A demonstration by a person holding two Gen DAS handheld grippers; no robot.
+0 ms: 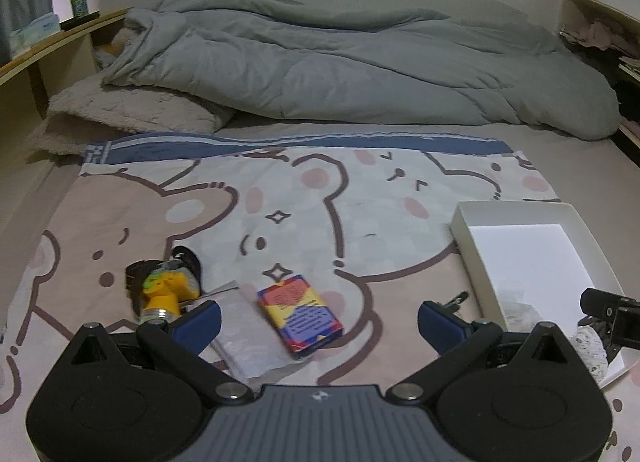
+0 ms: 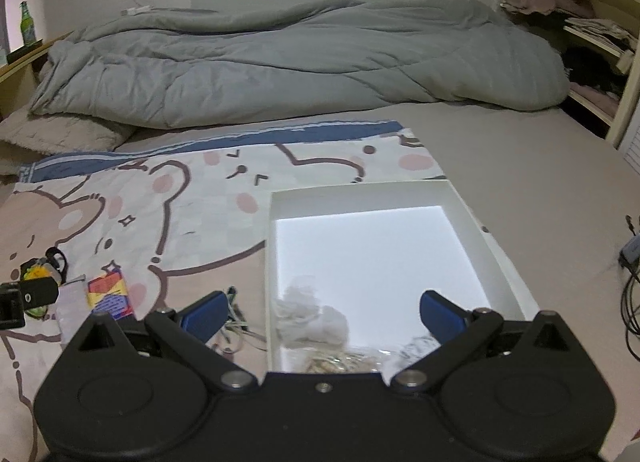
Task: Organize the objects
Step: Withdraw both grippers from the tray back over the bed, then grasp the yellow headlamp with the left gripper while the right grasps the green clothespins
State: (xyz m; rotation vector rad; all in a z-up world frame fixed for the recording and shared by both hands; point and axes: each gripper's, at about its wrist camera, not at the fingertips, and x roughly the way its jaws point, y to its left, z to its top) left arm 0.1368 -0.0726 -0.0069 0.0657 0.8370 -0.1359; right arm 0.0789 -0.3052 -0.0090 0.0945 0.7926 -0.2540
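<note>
We judge the tidying partly done: some crumpled white bits [image 2: 316, 322] already lie in the white box [image 2: 496, 246], while the card pack [image 1: 300, 314], yellow toy [image 1: 168, 292] and clip [image 1: 454, 300] wait on the bed beneath our left tool [image 1: 320, 320] and right tool [image 2: 322, 312], both wide and empty.

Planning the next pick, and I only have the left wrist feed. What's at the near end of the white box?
Observer: A white fluffy wad lies in the white box at that end, with something pale gold beside it. I cannot tell what the gold thing is.
Operator: Is the right gripper carrying anything?
Observer: No. The right gripper is open and empty, over the box's near end.
</note>
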